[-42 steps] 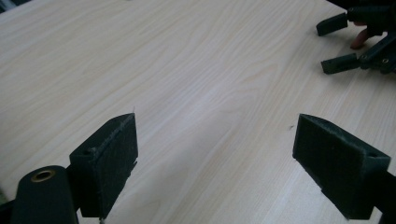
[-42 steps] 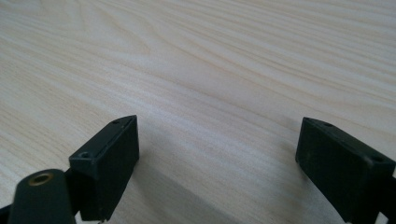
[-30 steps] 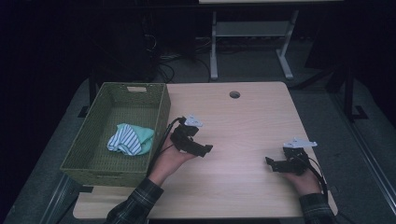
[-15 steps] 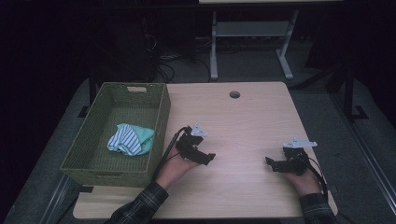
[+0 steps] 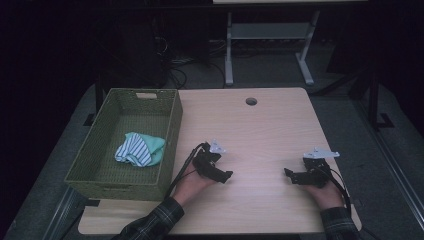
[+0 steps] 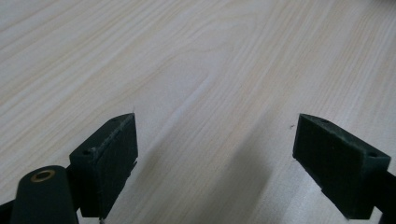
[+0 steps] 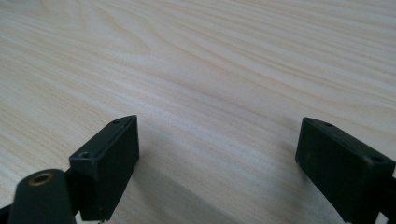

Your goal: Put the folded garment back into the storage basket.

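A striped white and teal cloth [image 5: 138, 149] lies bunched in the green woven basket [image 5: 170, 134] at the table's left. My left gripper [image 5: 226, 175] rests low on the wooden table [image 5: 260, 130] just right of the basket, jaws wide apart with bare wood between them [image 6: 215, 154]. My right gripper [image 5: 290, 175] sits near the front right of the table, pointing left, also open over bare wood [image 7: 217, 158]. Neither holds anything.
A round cable hole [image 5: 251, 101] is near the table's far edge. Beyond the table stands a white metal stand [image 5: 265, 40] on dark floor with cables. The basket overhangs the table's left edge.
My left gripper has drawn back toward the person and a little to the right, settling lower on the table. The right gripper has stayed put.
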{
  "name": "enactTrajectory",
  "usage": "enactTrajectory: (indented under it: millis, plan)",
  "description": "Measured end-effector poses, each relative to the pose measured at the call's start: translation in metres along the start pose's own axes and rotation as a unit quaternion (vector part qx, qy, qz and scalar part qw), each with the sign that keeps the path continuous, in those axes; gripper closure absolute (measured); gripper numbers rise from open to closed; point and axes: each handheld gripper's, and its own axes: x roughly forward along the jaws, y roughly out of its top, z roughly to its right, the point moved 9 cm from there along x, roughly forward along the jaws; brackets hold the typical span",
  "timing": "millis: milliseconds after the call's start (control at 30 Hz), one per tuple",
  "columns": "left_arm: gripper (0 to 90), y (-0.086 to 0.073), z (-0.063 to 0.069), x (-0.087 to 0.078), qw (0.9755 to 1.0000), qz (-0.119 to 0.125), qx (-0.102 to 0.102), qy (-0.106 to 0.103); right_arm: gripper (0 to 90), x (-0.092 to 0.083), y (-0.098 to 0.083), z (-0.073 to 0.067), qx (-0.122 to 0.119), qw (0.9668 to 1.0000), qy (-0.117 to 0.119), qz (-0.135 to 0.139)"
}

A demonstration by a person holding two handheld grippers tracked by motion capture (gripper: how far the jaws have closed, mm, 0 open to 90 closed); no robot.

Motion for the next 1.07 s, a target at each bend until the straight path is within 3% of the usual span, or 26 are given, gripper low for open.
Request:
enactTrajectory:
  millis: [200,500,700,1067]
  plan:
    - [13.2,-0.003,-0.001,0.004,1.0,0.001,-0.001,0.004,13.0,0.0,0.0,0.0,-0.001,1.0,0.0,0.0]
    - [12.7,-0.008,0.002,0.012,0.9998,0.008,0.013,0.013,13.0,0.0,0.0,0.0,-0.001,1.0,0.001,0.0]
    - [12.6,-0.009,0.0,0.014,0.9986,0.048,0.019,0.008,13.0,0.0,0.0,0.0,-0.001,1.0,0.001,0.0]
    - [12.8,-0.009,0.001,0.014,0.9986,0.048,0.02,0.008,13.0,0.0,0.0,0.0,-0.001,1.0,0.001,0.0]
